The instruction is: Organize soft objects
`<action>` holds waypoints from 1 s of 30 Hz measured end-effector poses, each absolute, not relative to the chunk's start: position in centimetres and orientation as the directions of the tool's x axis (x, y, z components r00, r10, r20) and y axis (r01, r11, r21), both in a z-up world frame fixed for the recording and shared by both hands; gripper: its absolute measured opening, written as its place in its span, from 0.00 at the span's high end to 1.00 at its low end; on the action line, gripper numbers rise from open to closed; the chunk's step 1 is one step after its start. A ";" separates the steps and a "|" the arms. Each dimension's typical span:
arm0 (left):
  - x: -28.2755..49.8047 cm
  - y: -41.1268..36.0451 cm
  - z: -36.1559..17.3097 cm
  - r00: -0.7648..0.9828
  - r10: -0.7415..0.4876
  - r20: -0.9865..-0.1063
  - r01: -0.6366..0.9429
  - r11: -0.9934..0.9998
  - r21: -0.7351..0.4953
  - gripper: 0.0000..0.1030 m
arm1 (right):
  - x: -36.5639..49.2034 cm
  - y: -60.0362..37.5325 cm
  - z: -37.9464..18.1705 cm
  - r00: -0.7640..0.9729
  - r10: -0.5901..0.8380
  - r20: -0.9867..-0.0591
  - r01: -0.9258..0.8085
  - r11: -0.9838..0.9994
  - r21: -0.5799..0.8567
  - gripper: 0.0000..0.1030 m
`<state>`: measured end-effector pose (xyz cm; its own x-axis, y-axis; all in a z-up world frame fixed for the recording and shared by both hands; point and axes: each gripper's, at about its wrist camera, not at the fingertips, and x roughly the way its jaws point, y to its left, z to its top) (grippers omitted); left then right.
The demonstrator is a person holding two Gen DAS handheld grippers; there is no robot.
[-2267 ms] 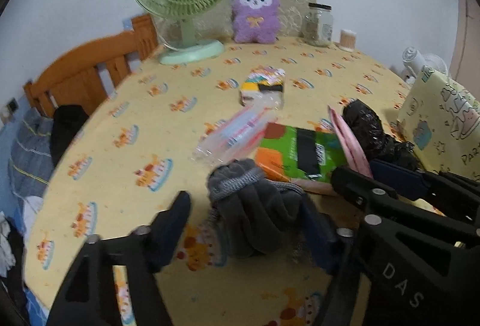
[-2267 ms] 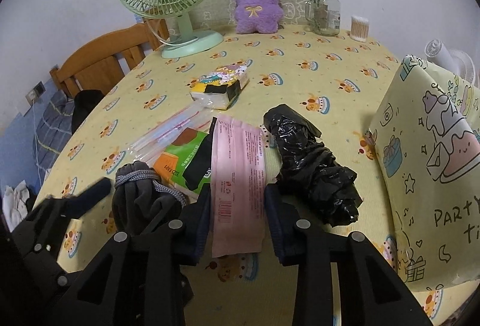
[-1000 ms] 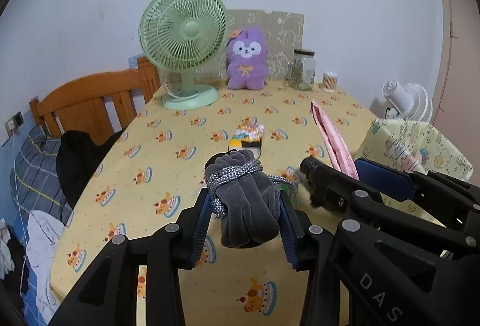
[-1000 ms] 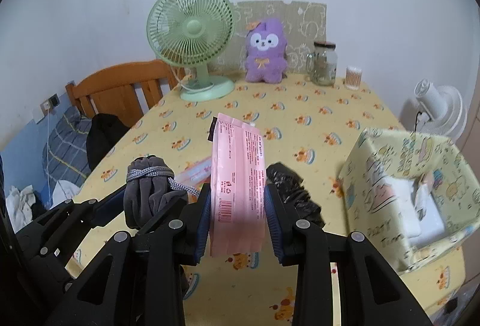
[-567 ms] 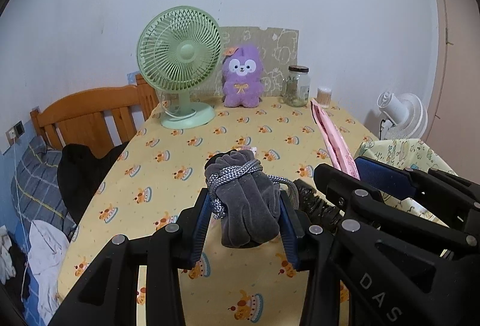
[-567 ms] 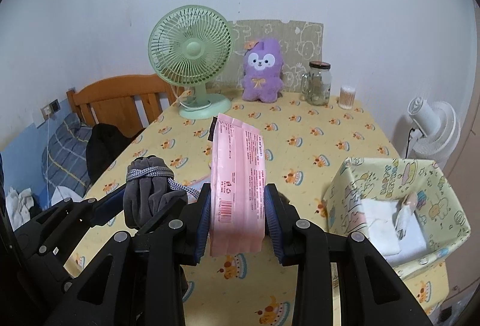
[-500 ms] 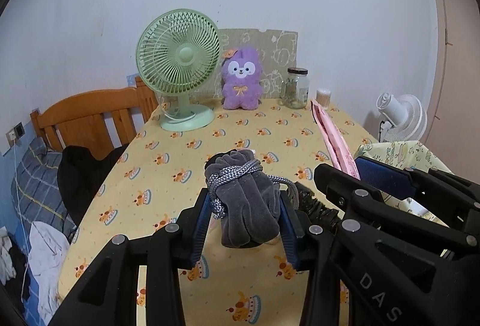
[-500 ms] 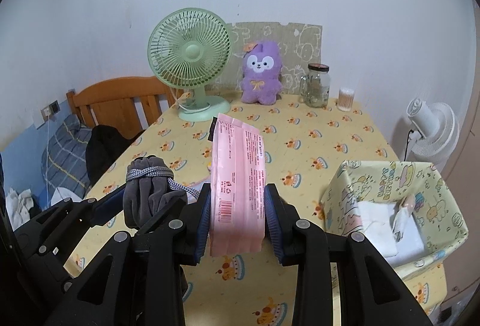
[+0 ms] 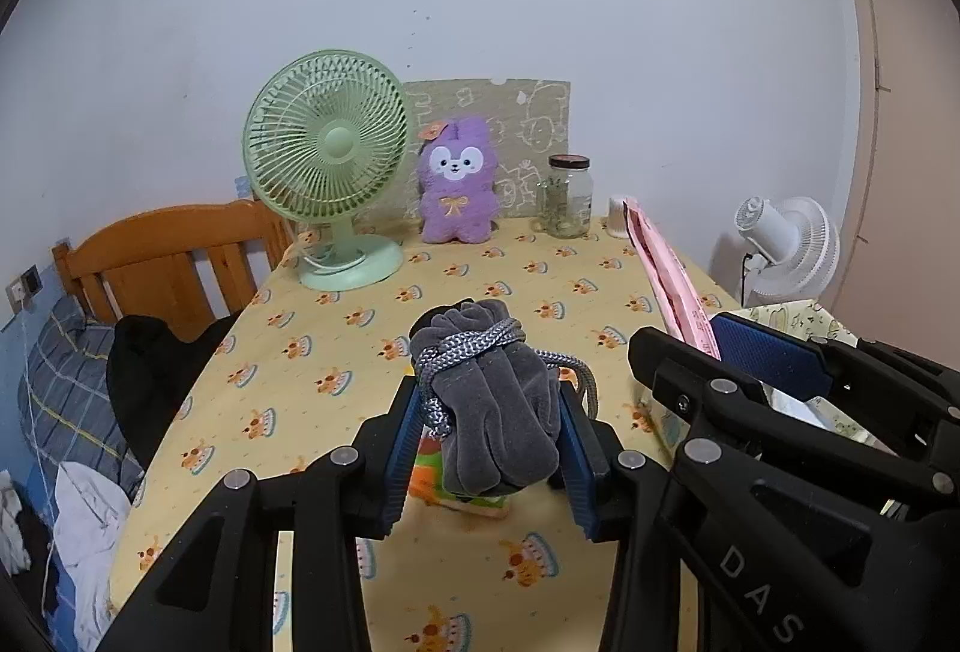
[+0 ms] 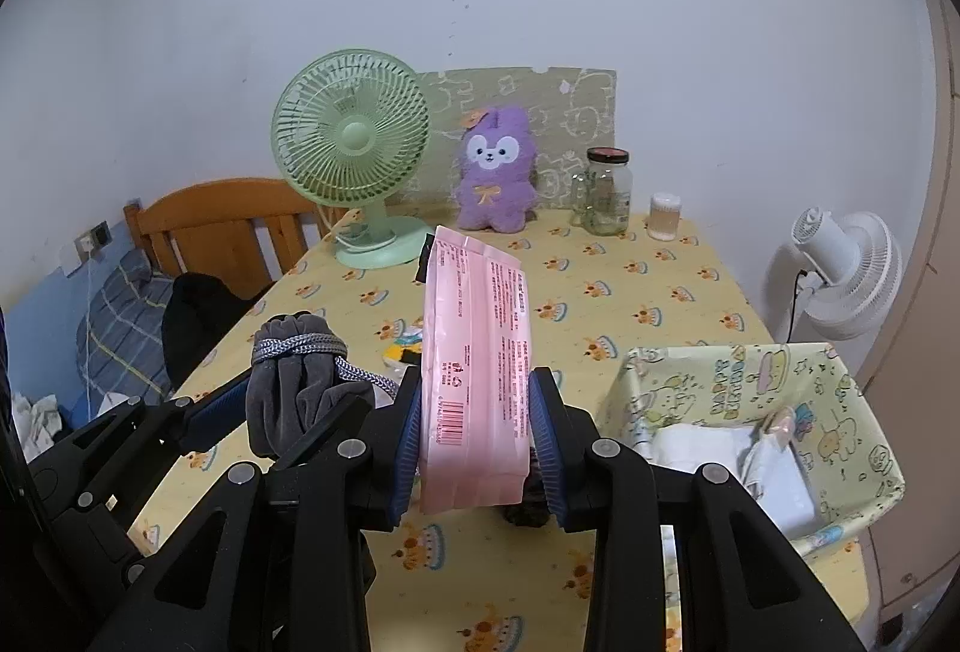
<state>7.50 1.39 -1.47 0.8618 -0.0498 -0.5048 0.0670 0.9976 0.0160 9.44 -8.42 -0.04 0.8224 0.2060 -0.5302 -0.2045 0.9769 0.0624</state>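
Note:
My left gripper is shut on a grey velvet drawstring pouch, held up above the yellow table. Beside it, my right gripper is shut on a flat pink packet that stands upright between the blue pads. The pouch also shows in the right wrist view, left of the packet, and the packet shows edge-on in the left wrist view. A yellow patterned fabric box sits low on the right with white cloths inside.
At the table's far end stand a green fan, a purple plush toy, a glass jar and a small cup. A green-orange packet lies under the pouch. A wooden chair is left, a white fan right.
Both grippers have risen with their loads, so the table looks lower and farther away. The fabric box has come fully into the right wrist view. Neither grip has changed.

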 end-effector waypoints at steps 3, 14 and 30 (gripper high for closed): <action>7.8 0.6 -1.4 0.862 -0.058 -0.503 0.076 0.997 0.014 0.58 | 9.5 -9.2 0.2 0.825 0.198 -0.529 -0.197 0.979 0.059 0.64; 8.7 -2.9 -0.8 0.862 -0.104 -0.496 0.127 0.992 0.014 0.58 | 9.9 -12.8 0.8 0.838 0.158 -0.522 -0.158 0.986 0.045 0.64; 9.6 -8.1 -0.3 0.852 -0.174 -0.494 0.209 0.978 0.016 0.58 | 10.0 -18.0 1.4 0.851 0.104 -0.515 -0.098 0.994 0.039 0.64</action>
